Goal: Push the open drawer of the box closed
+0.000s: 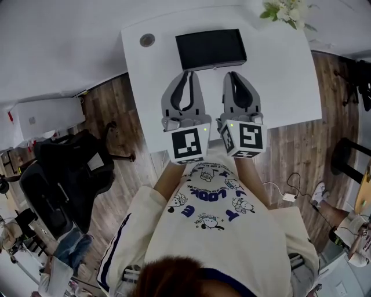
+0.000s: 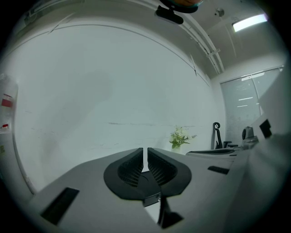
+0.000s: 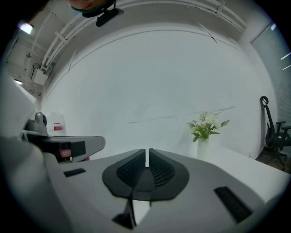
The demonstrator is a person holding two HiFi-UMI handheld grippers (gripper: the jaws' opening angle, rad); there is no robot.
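Head view, box: the box (image 1: 211, 49) lies at the far middle of the desk (image 1: 290, 87), near its far edge. It is dark and flat-topped, and from above the drawer cannot be told from the shell.
Head view, tools: the left tool (image 1: 188, 74) and right tool (image 1: 231, 74) hang side by side over the near half of the desk. Their tips point toward the box and are apart from it.
Head view, handling: the box looks rigid and probably light, so on this smooth desk it may skid when pushed. No grip seems needed. A closed tip set flat against the middle of the drawer front should do, with the other tool free to brace the shell.
Head view, room: bare desk lies between the tools and the box. The flowers (image 1: 284, 10) stand at the far right corner, well apart, and a chair (image 1: 69, 168) sits off to the left on the floor.
Left gripper view, left tool: the jaws are pressed together with nothing between them. Only wall and flowers show ahead; the box is out of view.
Right gripper view, right tool: the jaws are likewise pressed together and empty. The left tool shows at the left edge, and the box is again unseen.
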